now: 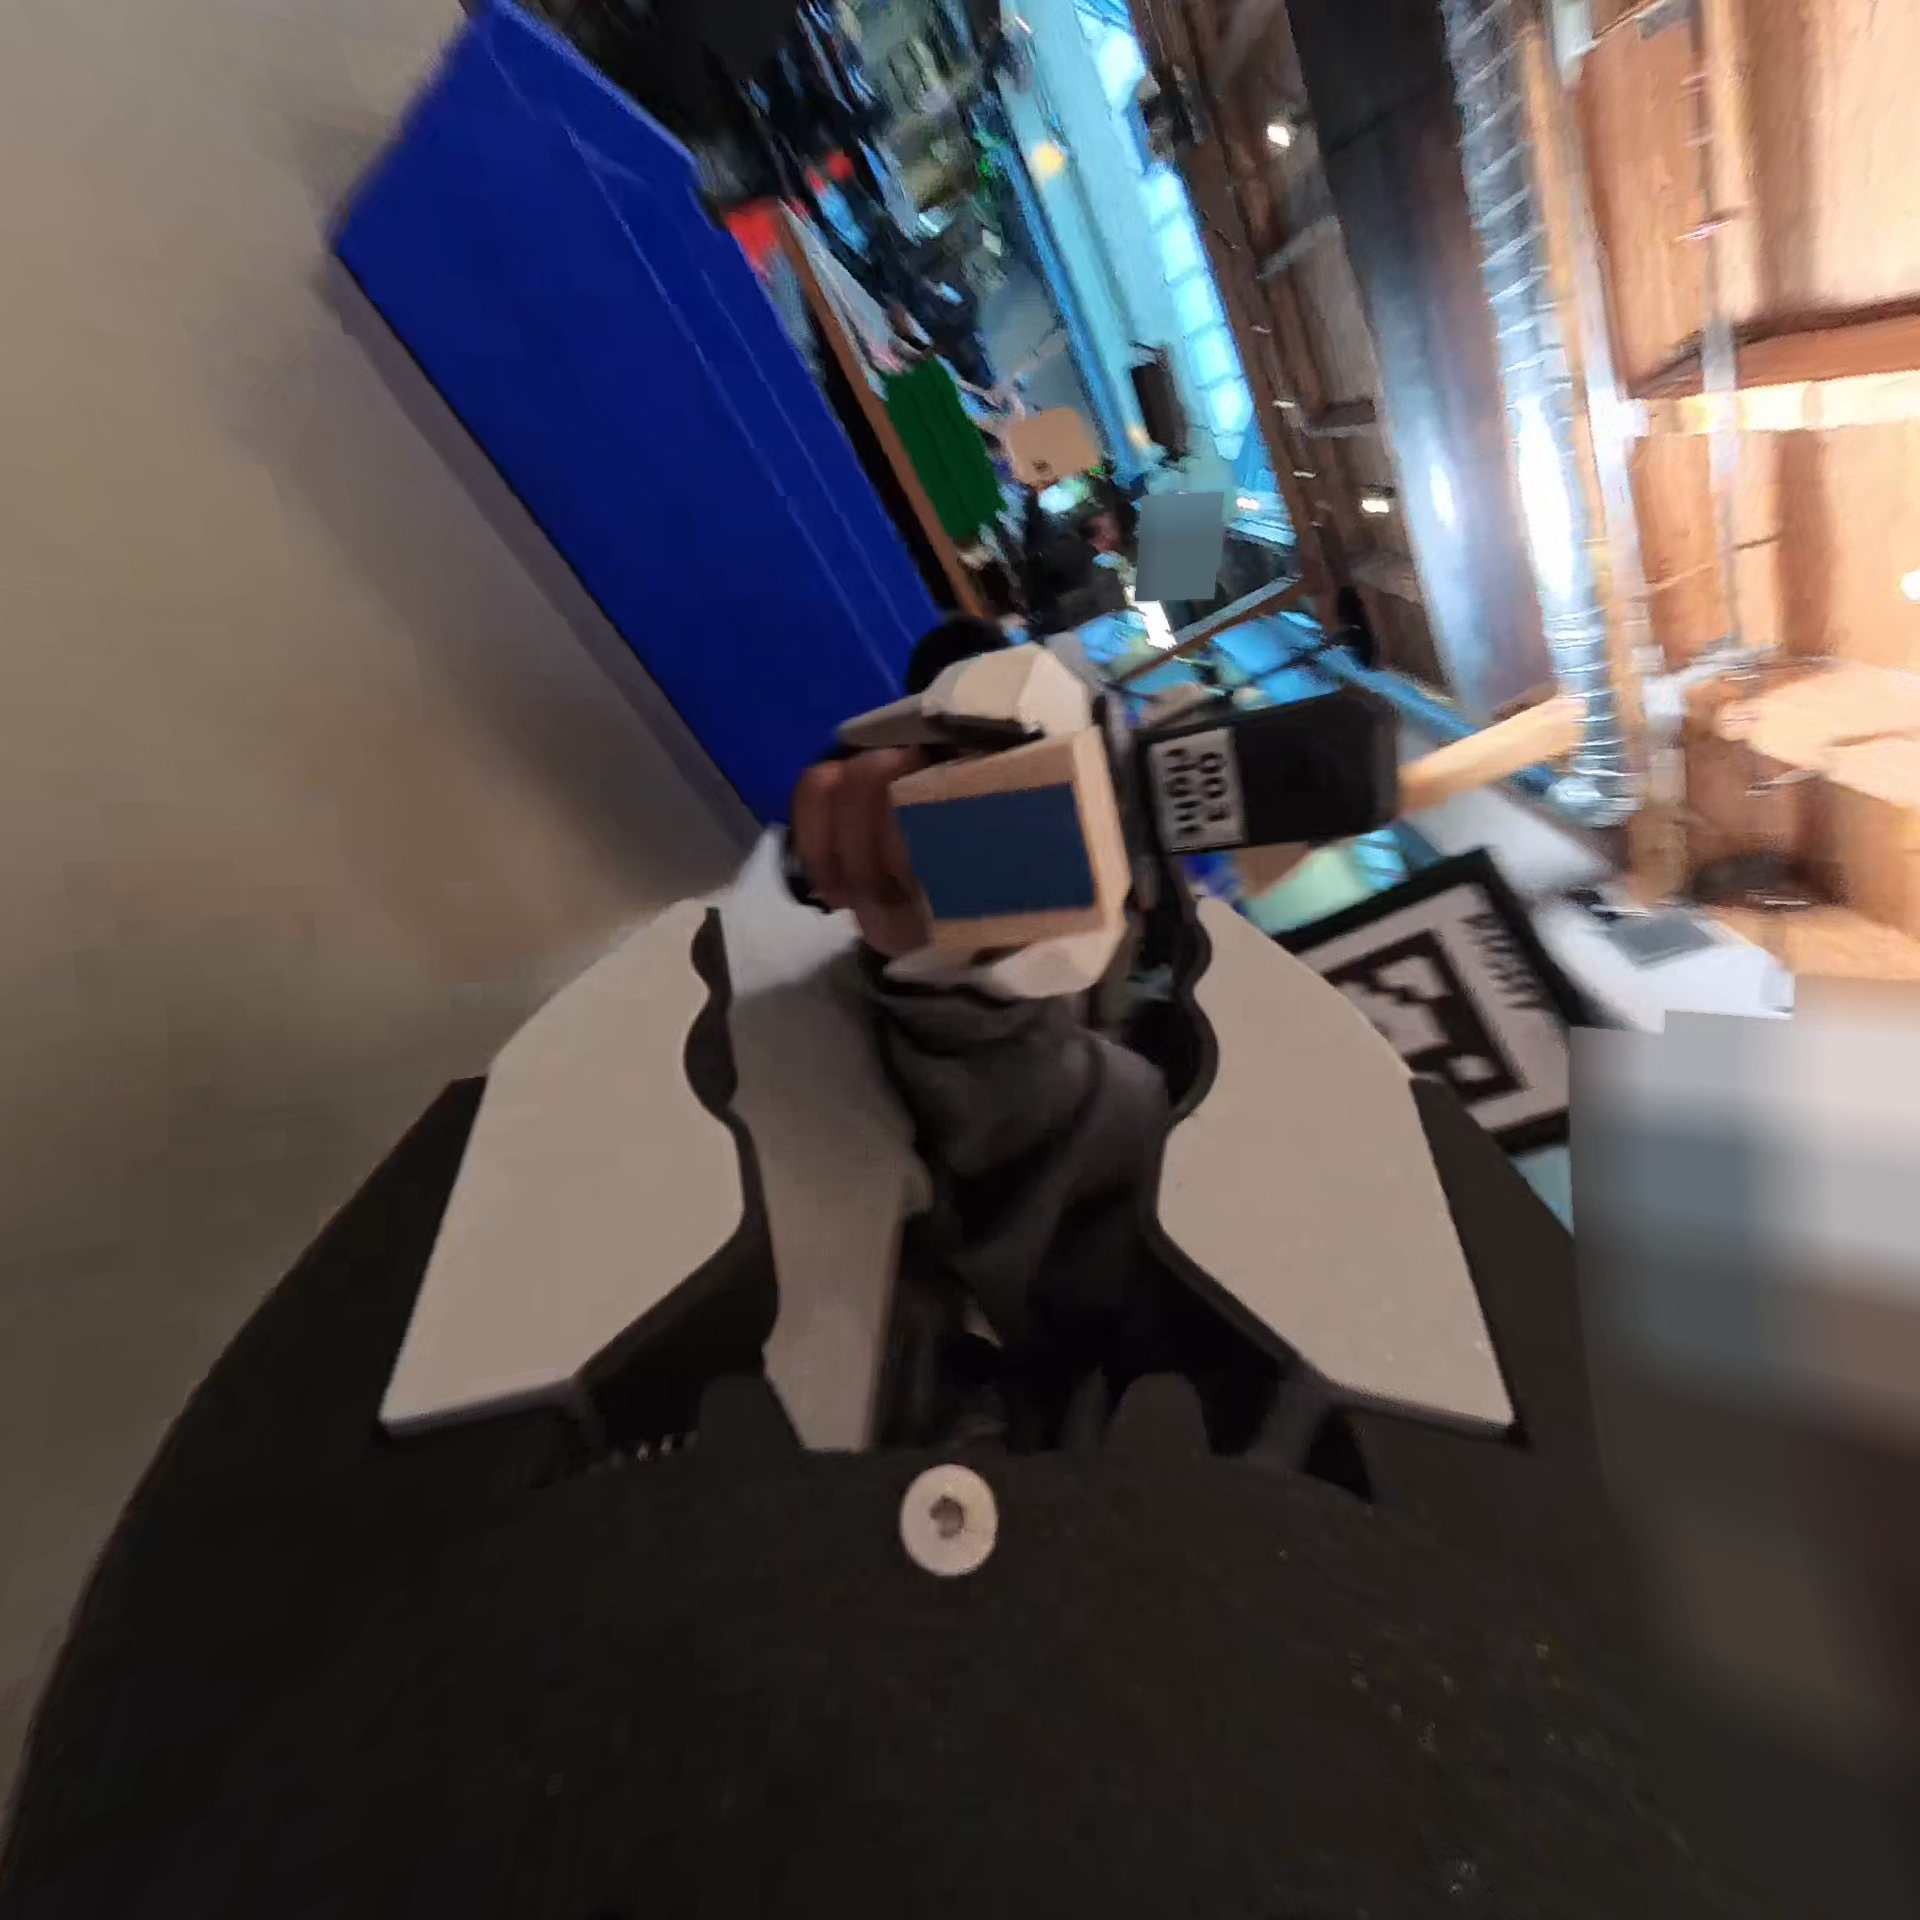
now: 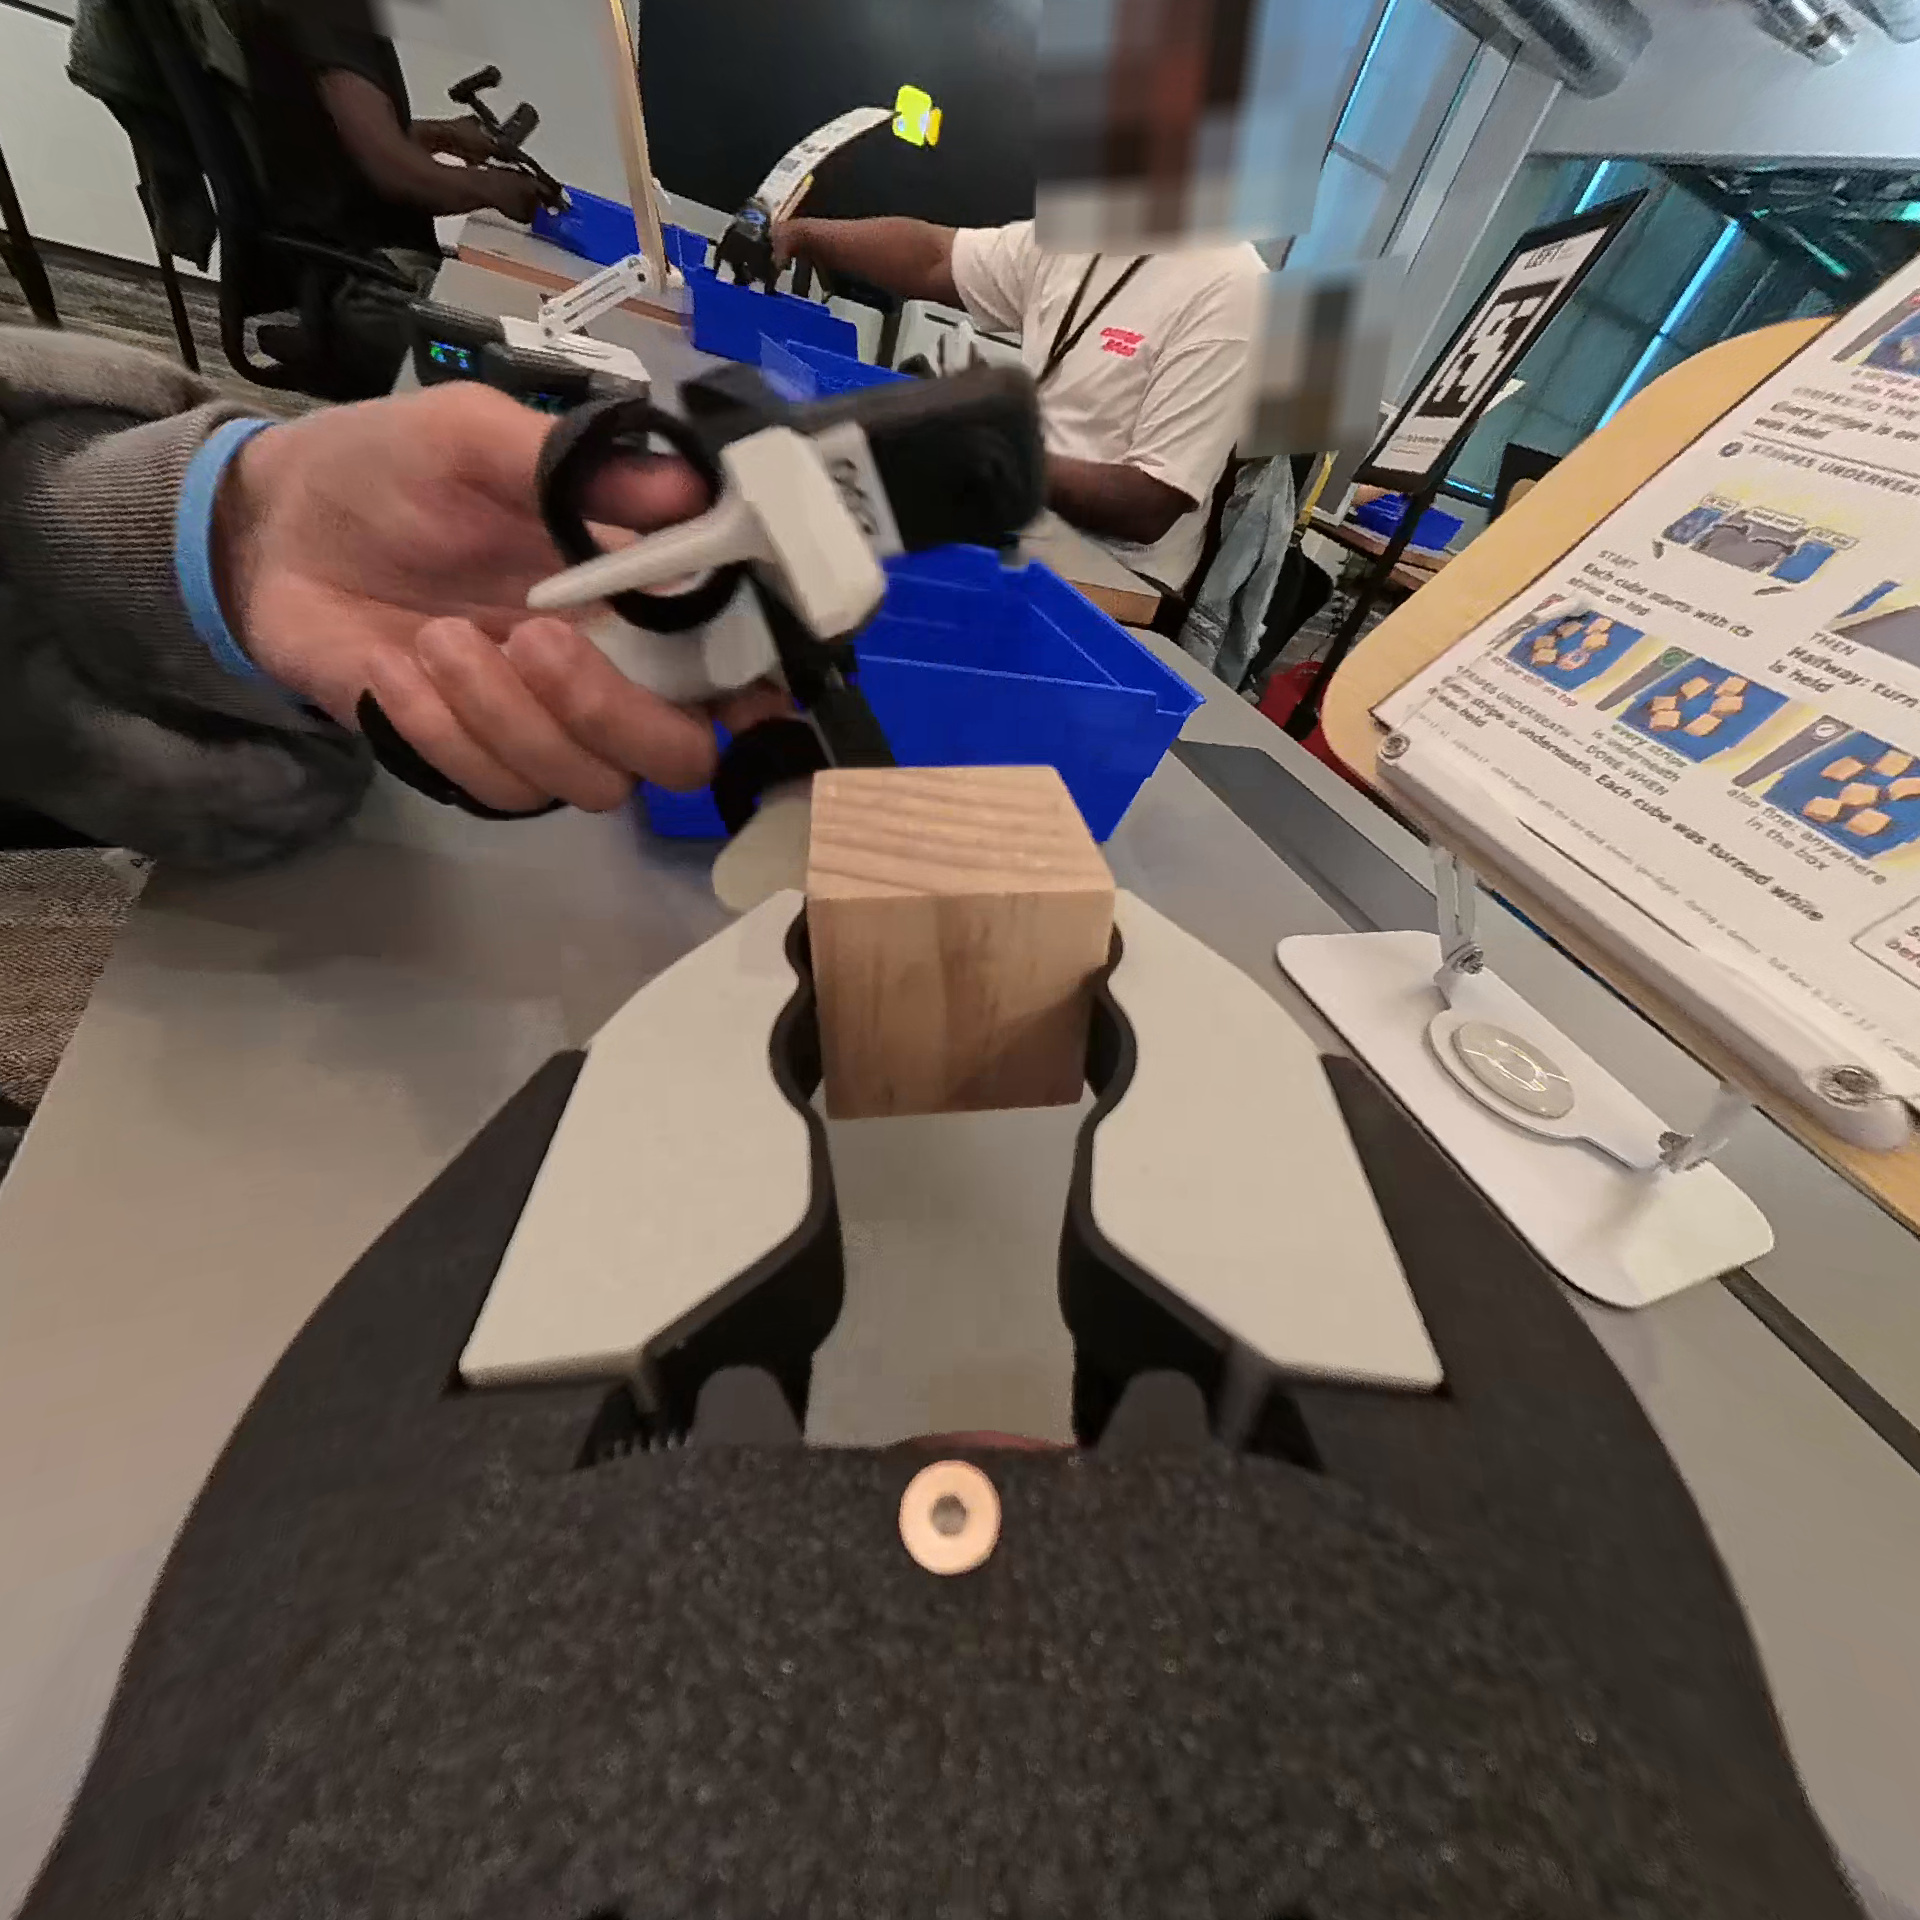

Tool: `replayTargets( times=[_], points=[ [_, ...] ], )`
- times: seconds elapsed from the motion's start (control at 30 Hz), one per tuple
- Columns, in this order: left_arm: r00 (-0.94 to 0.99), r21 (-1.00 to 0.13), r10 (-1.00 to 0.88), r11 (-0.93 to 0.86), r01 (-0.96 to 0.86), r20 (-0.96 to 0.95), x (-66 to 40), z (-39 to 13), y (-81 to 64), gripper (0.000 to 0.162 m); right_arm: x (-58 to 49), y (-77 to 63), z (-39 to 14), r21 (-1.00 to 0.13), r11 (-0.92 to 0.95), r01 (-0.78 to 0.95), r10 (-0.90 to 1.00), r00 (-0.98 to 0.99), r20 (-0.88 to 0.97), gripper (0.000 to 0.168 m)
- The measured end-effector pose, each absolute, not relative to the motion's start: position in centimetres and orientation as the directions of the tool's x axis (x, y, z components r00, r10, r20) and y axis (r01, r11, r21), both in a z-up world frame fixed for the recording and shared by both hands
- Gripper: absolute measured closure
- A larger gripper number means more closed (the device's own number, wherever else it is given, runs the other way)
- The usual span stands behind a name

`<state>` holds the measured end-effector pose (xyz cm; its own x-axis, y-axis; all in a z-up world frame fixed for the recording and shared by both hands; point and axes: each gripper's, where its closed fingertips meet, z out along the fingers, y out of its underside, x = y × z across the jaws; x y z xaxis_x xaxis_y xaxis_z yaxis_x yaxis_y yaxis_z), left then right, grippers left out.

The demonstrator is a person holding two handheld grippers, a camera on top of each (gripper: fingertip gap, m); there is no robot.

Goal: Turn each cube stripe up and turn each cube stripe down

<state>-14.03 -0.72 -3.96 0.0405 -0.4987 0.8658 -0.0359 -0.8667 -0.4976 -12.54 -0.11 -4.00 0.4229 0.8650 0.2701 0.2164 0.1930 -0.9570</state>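
Note:
My right gripper (image 2: 954, 935) is shut on a wooden cube (image 2: 951, 935) and holds it above the grey table (image 2: 260, 1039). Only plain wood faces show in the right wrist view. In the left wrist view the same cube (image 1: 997, 862) shows a blue stripe face toward my left camera, clamped in the right gripper (image 1: 899, 847). My left gripper (image 1: 951, 914) is open and empty, its fingers wide apart just short of the cube. In the right wrist view the left gripper (image 2: 810, 790), held by a hand, sits tilted just behind the cube.
A blue bin (image 2: 1018, 686) stands on the table behind the cube; it also shows in the left wrist view (image 1: 623, 416). An instruction sheet on a stand (image 2: 1662, 675) with a white base (image 2: 1507, 1122) is at the right. People work at tables farther back.

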Motion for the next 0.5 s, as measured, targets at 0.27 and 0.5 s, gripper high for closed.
replayTargets(
  times=[0.27, 0.5],
  points=[
    [0.354, -0.852, -0.808, -0.521, -0.052, 0.471, -18.3, -8.5, -5.3, 0.085, -5.4, 2.6, -0.4, -0.976, 0.032, 0.213, 0.764, 0.624, 0.161, 0.120],
    [0.327, -0.842, -0.815, -0.531, -0.093, 0.478, -17.8, -8.8, -6.3, 0.089, 9.4, 10.0, 0.4, -0.828, -0.554, 0.088, 0.267, 0.961, -0.076, 0.119]
  ],
)
